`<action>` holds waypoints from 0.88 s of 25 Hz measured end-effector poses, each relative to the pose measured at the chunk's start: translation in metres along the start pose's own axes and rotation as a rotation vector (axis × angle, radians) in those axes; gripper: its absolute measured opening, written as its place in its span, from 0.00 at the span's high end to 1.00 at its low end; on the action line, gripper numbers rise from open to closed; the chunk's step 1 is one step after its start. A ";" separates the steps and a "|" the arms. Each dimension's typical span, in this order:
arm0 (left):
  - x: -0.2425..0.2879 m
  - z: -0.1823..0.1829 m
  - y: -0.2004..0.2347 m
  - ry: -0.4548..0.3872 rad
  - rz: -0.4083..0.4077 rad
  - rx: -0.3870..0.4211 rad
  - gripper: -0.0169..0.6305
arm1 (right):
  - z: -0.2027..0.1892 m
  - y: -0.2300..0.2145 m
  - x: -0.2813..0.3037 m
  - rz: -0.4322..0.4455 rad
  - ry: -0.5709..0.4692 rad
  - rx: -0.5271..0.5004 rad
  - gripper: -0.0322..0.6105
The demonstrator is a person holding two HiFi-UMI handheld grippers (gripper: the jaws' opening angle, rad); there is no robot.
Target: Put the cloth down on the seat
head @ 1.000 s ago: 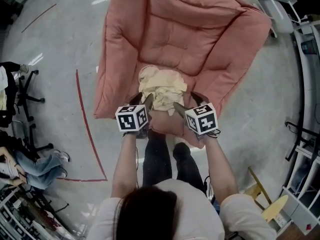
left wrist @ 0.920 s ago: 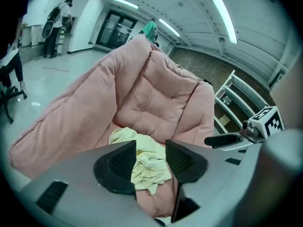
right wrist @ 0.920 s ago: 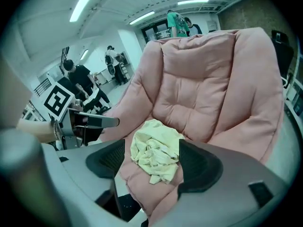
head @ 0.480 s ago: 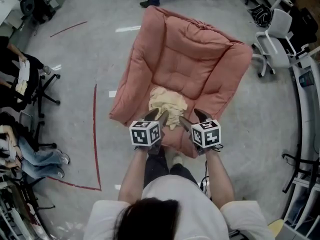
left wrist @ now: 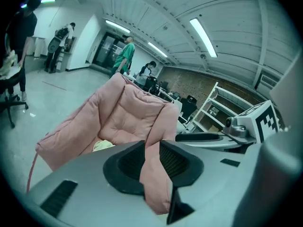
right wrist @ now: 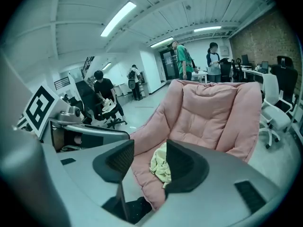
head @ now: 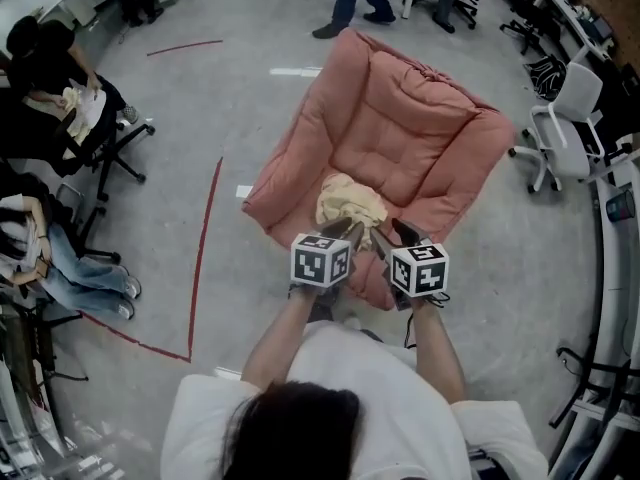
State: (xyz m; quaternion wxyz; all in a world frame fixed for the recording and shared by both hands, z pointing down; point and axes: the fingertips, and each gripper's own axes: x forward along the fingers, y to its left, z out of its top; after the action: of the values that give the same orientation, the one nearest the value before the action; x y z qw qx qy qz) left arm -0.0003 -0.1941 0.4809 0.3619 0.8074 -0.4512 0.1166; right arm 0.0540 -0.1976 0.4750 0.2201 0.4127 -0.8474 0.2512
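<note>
The crumpled pale-yellow cloth [head: 350, 204] lies near the front edge of the padded pink armchair [head: 415, 128] seat. The left tool [head: 343, 231] and right tool [head: 392, 236], near it, are closing on nothing; a snagged fold could drag it off.

The head view is looking steeply down from above the person [head: 330, 418] onto the chair [head: 400, 138]. Both gripper views are looking forward along their jaws from low down, near the chair's front edge. All three are sharing the chair and the cloth [head: 350, 203].
</note>
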 end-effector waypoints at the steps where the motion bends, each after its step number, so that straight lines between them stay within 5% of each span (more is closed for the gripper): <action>1: -0.003 0.001 -0.005 -0.009 -0.001 0.010 0.82 | 0.003 0.002 -0.004 -0.003 -0.014 -0.006 0.62; 10: -0.023 -0.006 -0.033 -0.031 -0.020 0.101 0.91 | 0.011 0.016 -0.022 -0.045 -0.110 -0.024 0.88; 22: -0.011 -0.013 -0.055 -0.036 -0.017 0.132 0.92 | 0.004 0.003 -0.036 -0.113 -0.094 -0.116 0.91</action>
State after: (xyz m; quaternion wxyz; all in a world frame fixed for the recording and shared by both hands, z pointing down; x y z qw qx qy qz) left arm 0.0397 -0.1598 0.4581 0.3004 0.8354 -0.4420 0.1284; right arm 0.0716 -0.1772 0.4504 0.2176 0.4577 -0.8453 0.1693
